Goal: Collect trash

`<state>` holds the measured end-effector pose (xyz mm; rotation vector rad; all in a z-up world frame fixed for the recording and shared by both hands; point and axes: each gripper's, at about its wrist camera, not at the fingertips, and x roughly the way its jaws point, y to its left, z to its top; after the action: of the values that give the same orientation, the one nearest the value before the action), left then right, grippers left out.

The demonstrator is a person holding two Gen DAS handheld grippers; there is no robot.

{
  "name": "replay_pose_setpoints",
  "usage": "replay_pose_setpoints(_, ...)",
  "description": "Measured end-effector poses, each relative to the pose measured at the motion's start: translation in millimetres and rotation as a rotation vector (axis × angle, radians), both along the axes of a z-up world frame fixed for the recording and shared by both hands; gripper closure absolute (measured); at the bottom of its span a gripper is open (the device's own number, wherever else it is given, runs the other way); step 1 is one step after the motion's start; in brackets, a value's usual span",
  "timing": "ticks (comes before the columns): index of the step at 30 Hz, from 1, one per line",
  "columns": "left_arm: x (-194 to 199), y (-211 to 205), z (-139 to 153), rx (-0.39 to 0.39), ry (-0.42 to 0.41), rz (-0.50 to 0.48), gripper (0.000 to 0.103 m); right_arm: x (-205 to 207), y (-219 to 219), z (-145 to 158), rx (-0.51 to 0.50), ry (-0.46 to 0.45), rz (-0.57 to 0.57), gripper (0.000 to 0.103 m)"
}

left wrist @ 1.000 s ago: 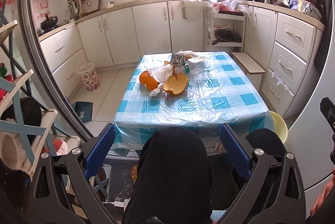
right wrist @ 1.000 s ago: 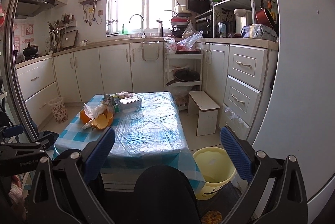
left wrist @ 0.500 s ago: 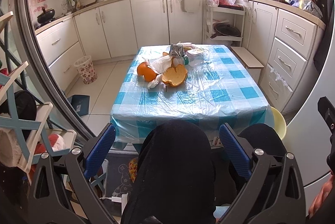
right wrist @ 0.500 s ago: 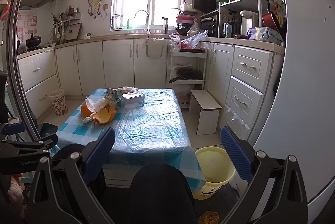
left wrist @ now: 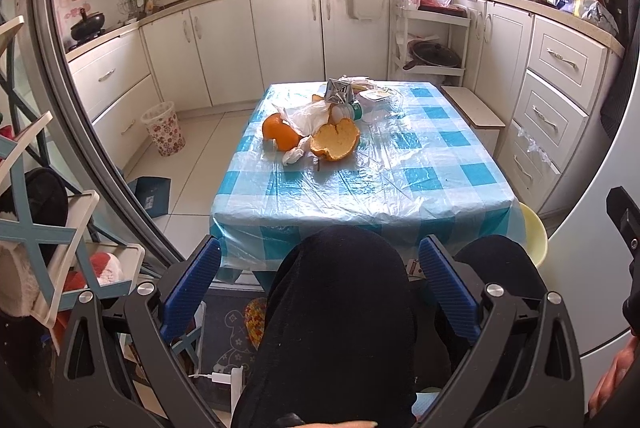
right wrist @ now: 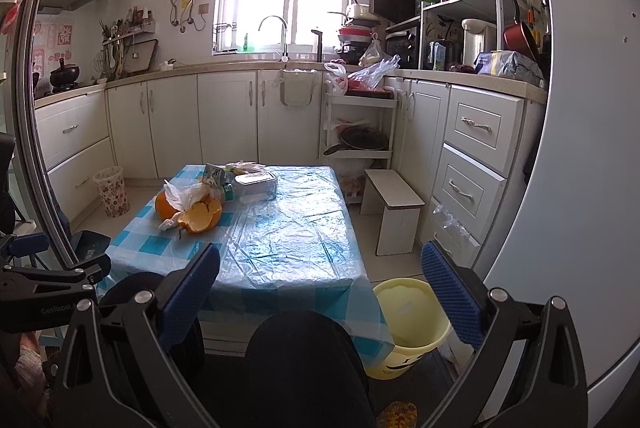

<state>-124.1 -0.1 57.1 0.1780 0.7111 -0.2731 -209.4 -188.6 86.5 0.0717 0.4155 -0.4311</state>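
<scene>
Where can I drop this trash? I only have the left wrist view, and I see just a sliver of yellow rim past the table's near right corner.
Observer: That rim belongs to a yellow bucket. It stands open-topped on the floor beside the table, at its near right corner.
Operator: Anything in it already?
Observer: The part of the inside that shows looks bare, apart from a pale patch I cannot identify.
Operator: Is the right gripper free to carry something?
Observer: Yes, the right gripper is open, with nothing between its fingers.
</scene>
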Motion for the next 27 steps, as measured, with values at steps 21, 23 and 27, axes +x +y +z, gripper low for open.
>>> replay_pose_setpoints(21, 1.1, 0.1, -1.9, 0.001, 0.007, 0.006, 0.008, 0.8, 0.9, -1.0, -0.006, 0.005, 0.001, 0.006)
replay_pose_setpoints(23, 1.2, 0.1, -2.0, 0.0, 0.007, 0.007, 0.008, 0.8, 1.2, -0.9, -0.005, 0.006, 0.001, 0.006)
replay_pose_setpoints(27, 1.3, 0.2, -1.8, 0.0, 0.008, 0.006, 0.008, 0.8, 1.3, -0.9, -0.006, 0.006, 0.001, 0.006)
